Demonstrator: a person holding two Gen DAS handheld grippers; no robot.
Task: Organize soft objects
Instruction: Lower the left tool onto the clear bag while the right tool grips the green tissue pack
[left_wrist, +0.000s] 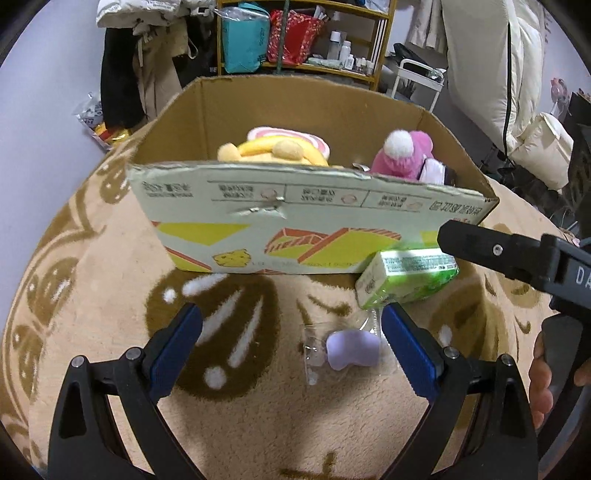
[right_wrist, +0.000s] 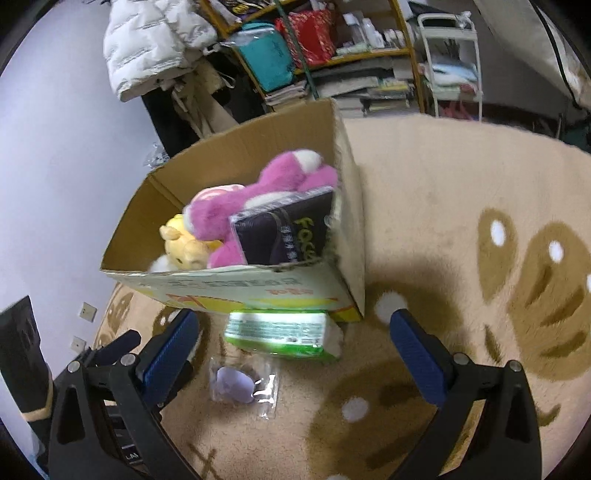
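Observation:
An open cardboard box (left_wrist: 317, 206) stands on the beige rug; it also shows in the right wrist view (right_wrist: 236, 291). Inside lie a yellow plush (left_wrist: 273, 149) (right_wrist: 184, 247), a pink plush (left_wrist: 402, 151) (right_wrist: 258, 192) and a dark packet (right_wrist: 284, 232). A green tissue pack (left_wrist: 406, 277) (right_wrist: 284, 332) lies on the rug against the box front. A lilac sponge in a clear bag (left_wrist: 351, 349) (right_wrist: 236, 382) lies in front of it. My left gripper (left_wrist: 291, 339) is open and empty, the sponge beside its right finger. My right gripper (right_wrist: 295, 347) is open and empty above the tissue pack.
The right gripper's black body (left_wrist: 517, 258) reaches in from the right in the left wrist view. Behind the box stand a wooden shelf (left_wrist: 303, 37) with bags and bottles, hanging coats (right_wrist: 155, 40) and a white cart (right_wrist: 450, 62). The rug (right_wrist: 461, 184) spreads to the right.

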